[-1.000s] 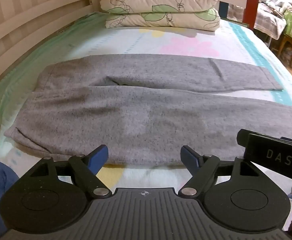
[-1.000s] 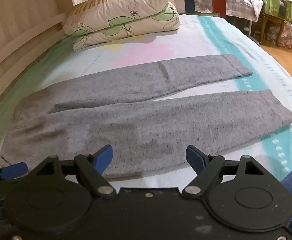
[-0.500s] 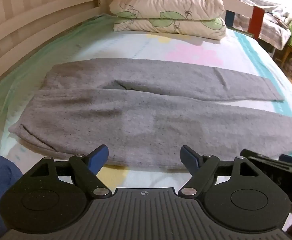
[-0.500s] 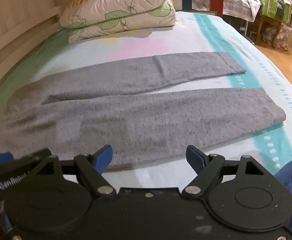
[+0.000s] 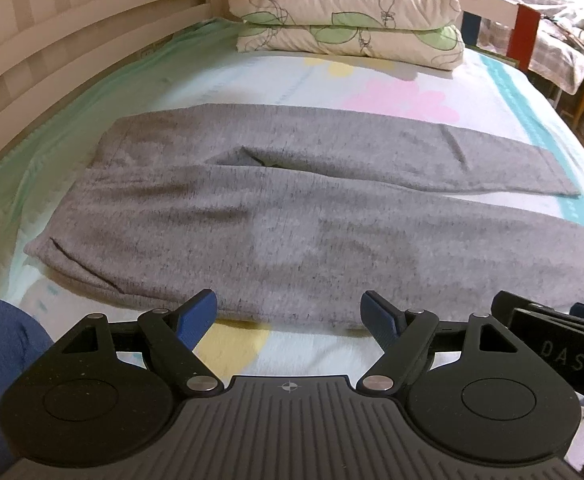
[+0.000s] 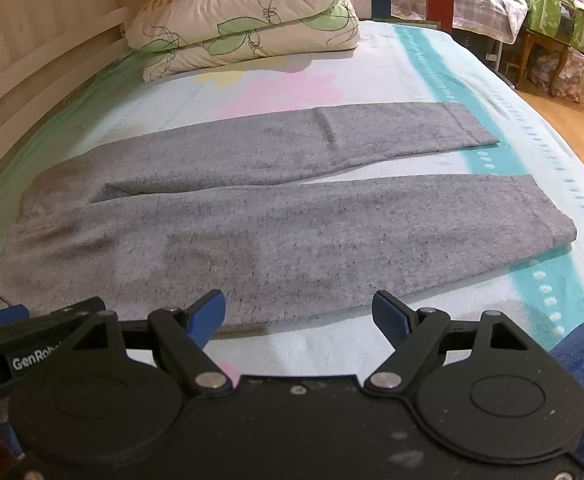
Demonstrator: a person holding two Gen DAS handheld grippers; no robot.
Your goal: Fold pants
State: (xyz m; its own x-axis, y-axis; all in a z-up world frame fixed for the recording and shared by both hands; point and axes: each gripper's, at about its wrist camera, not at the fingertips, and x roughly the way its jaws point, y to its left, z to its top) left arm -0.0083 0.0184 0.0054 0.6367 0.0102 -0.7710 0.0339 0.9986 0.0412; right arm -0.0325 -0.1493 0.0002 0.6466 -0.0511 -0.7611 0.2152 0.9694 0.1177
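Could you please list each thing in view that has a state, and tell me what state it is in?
Grey pants: spread flat on the bed, unfolded, legs apart.
Pillows: stacked in two.
Left gripper: open, empty.
Right gripper: open, empty.

Pants (image 5: 292, 216): heathered grey knit cloth, matt, slightly fuzzy. Bed sheet (image 5: 371, 76): smooth printed cloth. Pillows (image 5: 347, 12): quilted, puckered cloth. Left gripper (image 5: 288, 316): matt black plastic, ribbed blue pads, shiny metal pivots. Bed rail (image 5: 72, 28): painted wood.
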